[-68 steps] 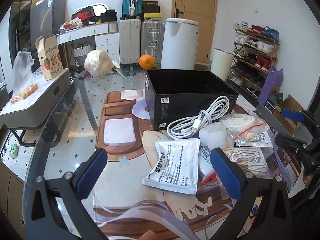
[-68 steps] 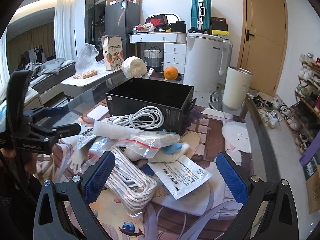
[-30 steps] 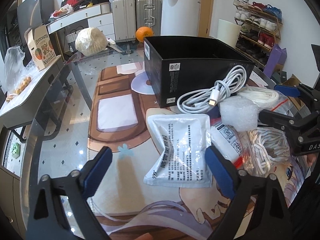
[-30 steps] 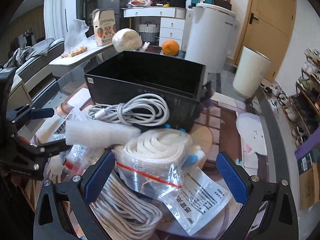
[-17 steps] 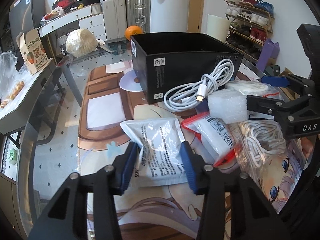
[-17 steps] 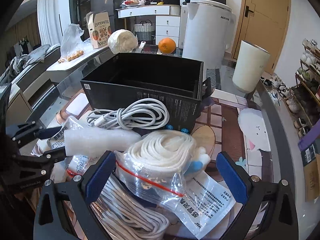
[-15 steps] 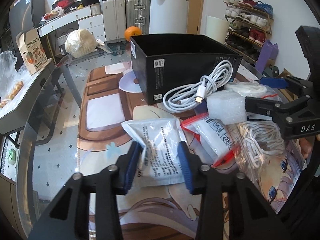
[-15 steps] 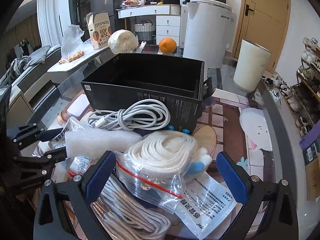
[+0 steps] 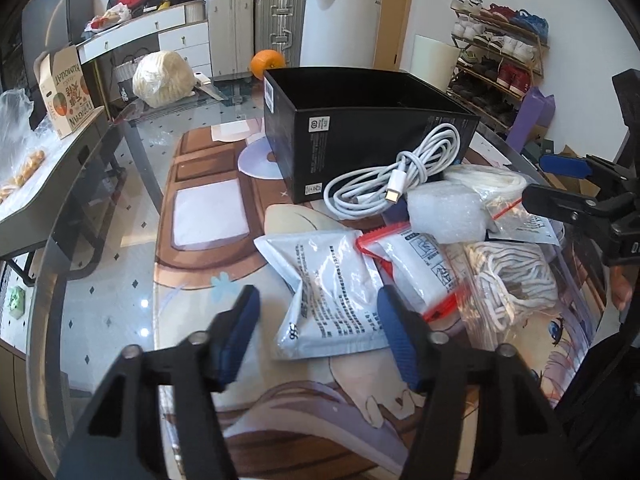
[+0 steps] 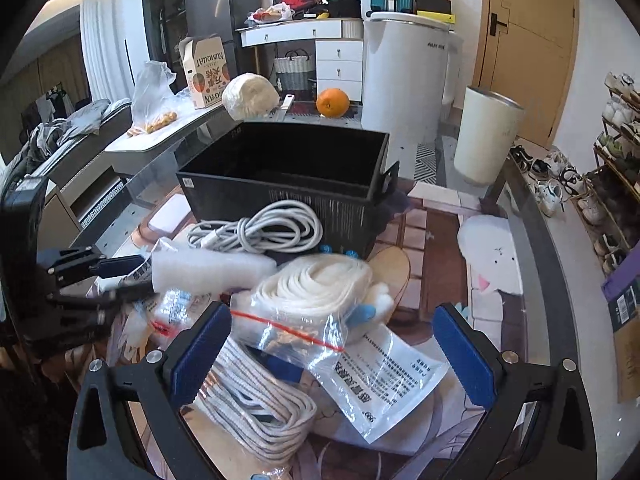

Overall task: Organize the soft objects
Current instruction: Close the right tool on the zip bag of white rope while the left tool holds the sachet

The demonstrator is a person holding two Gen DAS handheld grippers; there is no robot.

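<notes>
On the glass bench (image 9: 120, 264), toward nine o'clock in the left wrist view, a bare stretch of printed mat (image 9: 208, 220) is lying. At six o'clock the left hand-held gripper (image 9: 318, 330) is pointing down at the white printed pouch (image 9: 332, 280); its jaws are opening, standing about half apart, with the near end of the pouch lying between the blue pads, the right pad just beside its edge and the left pad apart from it. Nothing is being gripped. Toward two o'clock from the pouch, a red-edged zip bag (image 9: 416, 260) is leaning on it, and beyond that a coiled white cable (image 9: 400, 176) is resting against the front wall of the open black box (image 9: 360, 120), which is sitting at twelve o'clock. Right of the cable a block of bubble wrap (image 9: 444, 216) is sitting on the pile, and at three o'clock a clear bag of white cord (image 9: 516, 280) is lying flat.

In the right wrist view, the right hand-held gripper (image 10: 332, 340) is hanging wide open at six o'clock, holding nothing; between its pads a bagged roll of white rope (image 10: 320, 292) is lying on top of the heap, with a flat printed sachet (image 10: 384, 384) under it toward five o'clock.
</notes>
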